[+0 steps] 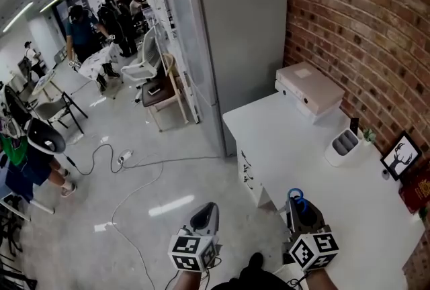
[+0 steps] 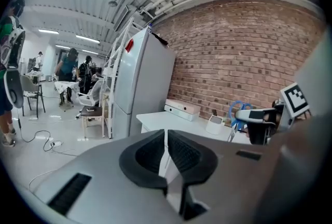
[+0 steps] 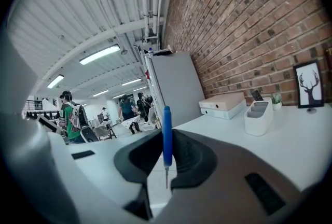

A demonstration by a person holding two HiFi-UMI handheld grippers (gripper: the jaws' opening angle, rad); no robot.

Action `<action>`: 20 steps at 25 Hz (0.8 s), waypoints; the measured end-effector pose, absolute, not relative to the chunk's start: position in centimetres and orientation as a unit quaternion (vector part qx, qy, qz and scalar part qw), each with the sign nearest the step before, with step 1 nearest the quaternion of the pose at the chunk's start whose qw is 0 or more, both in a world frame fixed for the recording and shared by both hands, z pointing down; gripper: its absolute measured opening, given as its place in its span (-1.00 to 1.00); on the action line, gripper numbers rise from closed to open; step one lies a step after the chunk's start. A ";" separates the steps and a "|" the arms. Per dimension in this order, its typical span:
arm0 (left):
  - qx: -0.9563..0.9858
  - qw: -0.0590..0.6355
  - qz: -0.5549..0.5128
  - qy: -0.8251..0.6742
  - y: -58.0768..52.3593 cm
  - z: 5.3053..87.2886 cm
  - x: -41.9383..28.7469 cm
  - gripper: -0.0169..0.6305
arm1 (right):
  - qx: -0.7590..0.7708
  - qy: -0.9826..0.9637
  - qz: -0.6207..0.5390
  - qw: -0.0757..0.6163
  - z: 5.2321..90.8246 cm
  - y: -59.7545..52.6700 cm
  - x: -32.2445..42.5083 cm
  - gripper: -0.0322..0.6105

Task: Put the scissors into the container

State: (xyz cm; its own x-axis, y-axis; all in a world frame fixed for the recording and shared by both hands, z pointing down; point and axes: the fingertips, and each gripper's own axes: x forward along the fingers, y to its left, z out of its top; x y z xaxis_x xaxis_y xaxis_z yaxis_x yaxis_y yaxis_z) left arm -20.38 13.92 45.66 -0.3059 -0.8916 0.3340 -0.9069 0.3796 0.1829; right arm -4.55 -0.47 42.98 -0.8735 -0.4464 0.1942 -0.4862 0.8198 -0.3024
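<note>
**Scissors clamped in the right gripper, container ahead on the table**

My right gripper (image 3: 167,151) has its jaws closed on the blue-handled scissors (image 3: 167,137). The pads press on them from both sides. The scissors stand upright in the grip, with the blue part rising above the jaws and a thin metal tip showing below. From the head view, the blue handle loops (image 1: 296,199) stick up out of the right gripper (image 1: 295,207), which hangs over the near edge of the white table (image 1: 316,168).

The white container (image 3: 258,116) stands ahead of the right gripper and off to its right, well apart from it. It sits on the table close to the brick wall (image 3: 249,21), and its open compartments (image 1: 345,141) face up. Further ahead lies a flat beige box (image 3: 223,105), and beyond that stands a grey refrigerator (image 3: 175,85). To the container's right, a framed deer picture (image 3: 309,84) leans against the wall.

My left gripper (image 2: 166,149) has its jaws together with nothing between them. It hangs over the floor, to the left of the table (image 1: 205,210). From its own camera, the right gripper (image 2: 258,120) shows off to its right, with the blue handles (image 2: 238,109) visible there.
</note>
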 end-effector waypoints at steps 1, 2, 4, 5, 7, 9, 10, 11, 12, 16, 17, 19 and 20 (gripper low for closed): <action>0.564 0.192 0.020 -0.803 12.5 45.6 -20.3 -0.87 | 0.253 -0.950 0.173 0.054 42.9 -1.6 -4.3 -0.74; 0.570 0.190 0.021 -0.799 11.1 45.6 -20.3 -0.87 | 0.261 -0.949 0.172 0.050 42.9 -2.7 -4.0 -0.74; 0.580 0.183 0.023 -0.793 8.3 45.3 -20.1 -0.87 | 0.274 -0.945 0.172 0.043 42.8 -4.8 -3.1 -0.74; 0.586 0.181 0.024 -0.790 7.0 45.2 -19.8 -0.87 | 0.281 -0.943 0.172 0.041 42.9 -5.9 -2.5 -0.74; 0.599 0.175 0.028 -0.781 4.2 45.0 -19.4 -0.87 | 0.299 -0.938 0.173 0.035 42.9 -8.1 -1.5 -0.74; 0.611 0.170 0.029 -0.772 1.7 45.0 -19.1 -0.87 | 0.319 -0.931 0.174 0.028 42.8 -10.3 -0.6 -0.74; 0.617 0.169 0.030 -0.768 0.5 45.1 -18.8 -0.87 | 0.327 -0.929 0.173 0.026 42.8 -11.2 -0.2 -0.74; 0.622 0.170 0.031 -0.764 -0.5 45.2 -18.5 -0.87 | 0.335 -0.926 0.172 0.023 42.8 -12.0 0.3 -0.74; 0.628 0.171 0.032 -0.759 -1.5 45.3 -18.2 -0.87 | 0.343 -0.923 0.172 0.021 42.8 -12.8 0.7 -0.74; 0.654 0.168 0.039 -0.737 -5.7 45.3 -17.0 -0.87 | 0.374 -0.912 0.170 0.017 42.9 -15.6 2.4 -0.74; 0.660 0.168 0.040 -0.731 -6.7 45.3 -16.8 -0.87 | 0.382 -0.909 0.169 0.015 42.9 -16.3 2.7 -0.74; 0.672 0.170 0.043 -0.719 -8.7 45.5 -16.4 -0.87 | 0.396 -0.902 0.169 0.013 43.1 -17.5 3.3 -0.74; 0.678 0.172 0.045 -0.713 -9.6 45.6 -16.3 -0.87 | 0.404 -0.899 0.171 0.013 43.2 -18.1 3.5 -0.74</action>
